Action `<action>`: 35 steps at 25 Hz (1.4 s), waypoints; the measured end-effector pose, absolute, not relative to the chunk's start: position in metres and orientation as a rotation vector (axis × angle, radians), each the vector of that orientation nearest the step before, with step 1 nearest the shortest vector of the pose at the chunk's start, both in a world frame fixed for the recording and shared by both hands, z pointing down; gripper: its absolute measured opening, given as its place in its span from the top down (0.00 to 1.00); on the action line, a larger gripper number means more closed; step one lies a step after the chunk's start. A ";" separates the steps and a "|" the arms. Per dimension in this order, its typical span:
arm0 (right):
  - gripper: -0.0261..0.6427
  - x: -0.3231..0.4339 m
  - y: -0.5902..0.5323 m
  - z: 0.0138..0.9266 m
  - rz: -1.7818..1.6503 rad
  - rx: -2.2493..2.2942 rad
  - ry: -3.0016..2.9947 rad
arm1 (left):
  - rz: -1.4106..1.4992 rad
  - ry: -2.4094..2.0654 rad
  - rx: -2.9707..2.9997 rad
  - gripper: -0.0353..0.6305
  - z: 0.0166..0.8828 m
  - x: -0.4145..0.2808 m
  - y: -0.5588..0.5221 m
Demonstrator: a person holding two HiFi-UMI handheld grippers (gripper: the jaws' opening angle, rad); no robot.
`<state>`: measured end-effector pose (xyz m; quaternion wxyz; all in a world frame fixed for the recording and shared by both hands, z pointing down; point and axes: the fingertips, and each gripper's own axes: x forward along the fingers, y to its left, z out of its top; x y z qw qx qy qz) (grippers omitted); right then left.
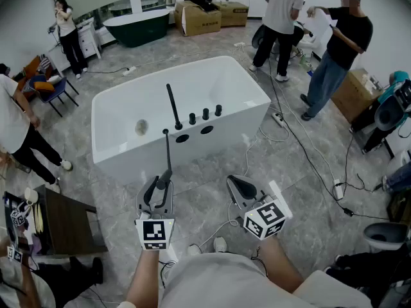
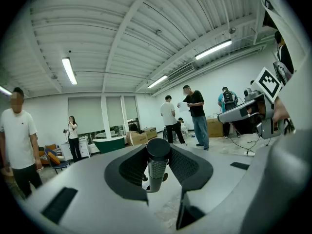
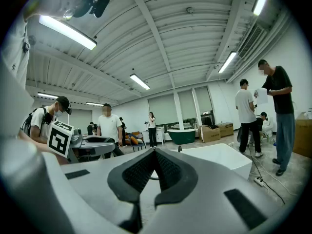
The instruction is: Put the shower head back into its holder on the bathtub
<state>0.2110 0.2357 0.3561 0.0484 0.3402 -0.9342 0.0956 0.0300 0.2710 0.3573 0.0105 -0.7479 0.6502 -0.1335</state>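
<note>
The white bathtub (image 1: pixel 115 96) stands just ahead, with a black spout (image 1: pixel 173 106), three black knobs (image 1: pixel 205 113) and two dark holes (image 1: pixel 182 138) on its near rim. My left gripper (image 1: pixel 160 188) is shut on the handle of the slim black shower head (image 1: pixel 168 156), which points up toward that rim and stops short of it. In the left gripper view the textured handle (image 2: pixel 157 167) sits clamped between the pads of the left gripper (image 2: pixel 158 152). My right gripper (image 1: pixel 239 186) hovers beside it over the floor, shut and empty, as the right gripper (image 3: pixel 154 152) shows up close.
A dark table (image 1: pixel 64 223) stands at the near left. Cables and a power strip (image 1: pixel 279 117) run over the floor right of the tub. Several people stand around the room. A green tub (image 1: pixel 138 27) and cardboard boxes (image 1: pixel 200 18) are at the back.
</note>
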 end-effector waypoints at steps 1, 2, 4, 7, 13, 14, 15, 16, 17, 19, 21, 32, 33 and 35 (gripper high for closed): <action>0.94 0.208 0.237 0.356 0.288 1.034 -2.848 | -0.418 2.026 -2.334 0.74 0.357 0.028 0.271; 0.94 0.206 0.238 0.356 0.284 1.031 -2.849 | -0.418 2.023 -2.334 0.74 0.357 0.026 0.271; 0.94 0.200 0.242 0.354 0.274 1.022 -2.850 | -0.418 2.020 -2.336 0.74 0.357 0.022 0.273; 0.94 0.190 0.248 0.352 0.262 1.015 -2.847 | -0.419 2.017 -2.341 0.74 0.357 0.015 0.277; 0.94 0.180 0.260 0.351 0.282 1.018 -2.861 | -0.411 2.011 -2.348 0.74 0.360 0.003 0.285; 0.94 0.182 0.260 0.348 0.285 1.022 -2.865 | -0.411 2.011 -2.349 0.74 0.358 0.004 0.284; 0.94 0.183 0.261 0.346 0.287 1.024 -2.866 | -0.410 2.009 -2.352 0.74 0.356 0.005 0.283; 0.93 0.182 0.263 0.345 0.287 1.025 -2.865 | -0.409 2.006 -2.354 0.74 0.356 0.004 0.284; 0.93 0.179 0.267 0.345 0.288 1.026 -2.864 | -0.411 2.001 -2.358 0.74 0.357 0.001 0.287; 0.93 0.168 0.278 0.349 0.291 1.035 -2.860 | -0.416 1.989 -2.366 0.74 0.364 -0.010 0.295; 0.93 0.161 0.288 0.351 0.298 1.043 -2.858 | -0.418 1.980 -2.372 0.74 0.368 -0.018 0.301; 0.93 0.148 0.306 0.360 0.298 1.037 -2.843 | -0.386 1.959 -2.386 0.74 0.371 -0.027 0.307; 0.93 0.146 0.305 0.360 0.298 1.035 -2.843 | -0.385 1.958 -2.386 0.74 0.371 -0.028 0.307; 0.93 0.143 0.303 0.361 0.296 1.025 -2.846 | -0.386 1.957 -2.383 0.74 0.371 -0.029 0.305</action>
